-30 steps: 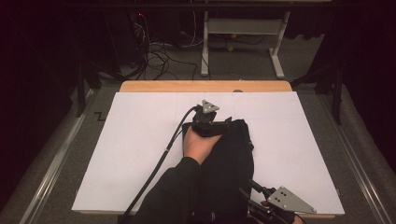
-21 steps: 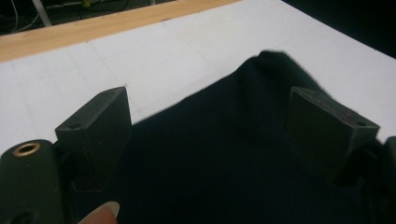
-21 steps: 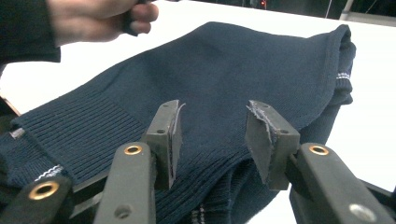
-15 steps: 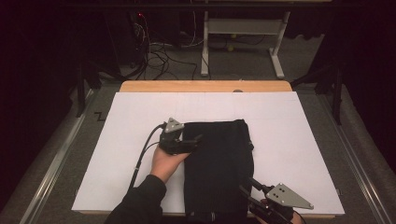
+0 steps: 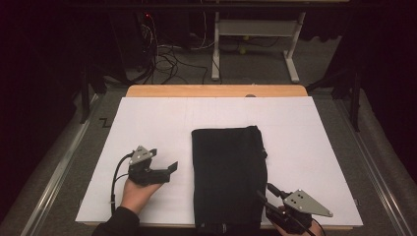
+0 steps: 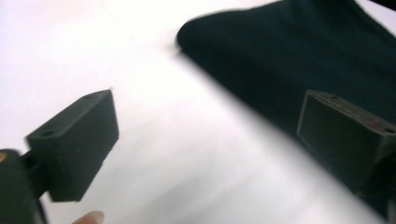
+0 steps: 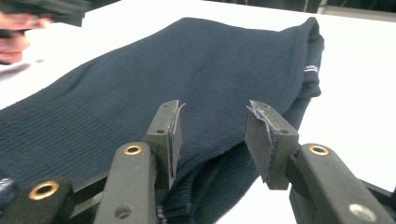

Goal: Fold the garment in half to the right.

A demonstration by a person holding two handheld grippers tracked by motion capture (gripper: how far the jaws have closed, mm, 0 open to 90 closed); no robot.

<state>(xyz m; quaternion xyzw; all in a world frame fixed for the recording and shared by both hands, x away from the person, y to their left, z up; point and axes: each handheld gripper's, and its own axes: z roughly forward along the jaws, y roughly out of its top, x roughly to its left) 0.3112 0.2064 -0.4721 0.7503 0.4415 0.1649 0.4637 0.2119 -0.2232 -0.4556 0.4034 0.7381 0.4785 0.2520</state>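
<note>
I see the dark navy folded garment (image 5: 229, 177) lying flat on the white sheet (image 5: 157, 123) that covers the table, right of centre, its near end at the table's front edge. Its ribbed knit and a small pale label at the folded edge show in the right gripper view; from above it reads as plain black. My right gripper (image 7: 212, 135) sits at its near right corner, jaws apart, cloth between them but not pinched. My left gripper (image 5: 164, 172) rests left of it, jaws wide, blurred.
</note>
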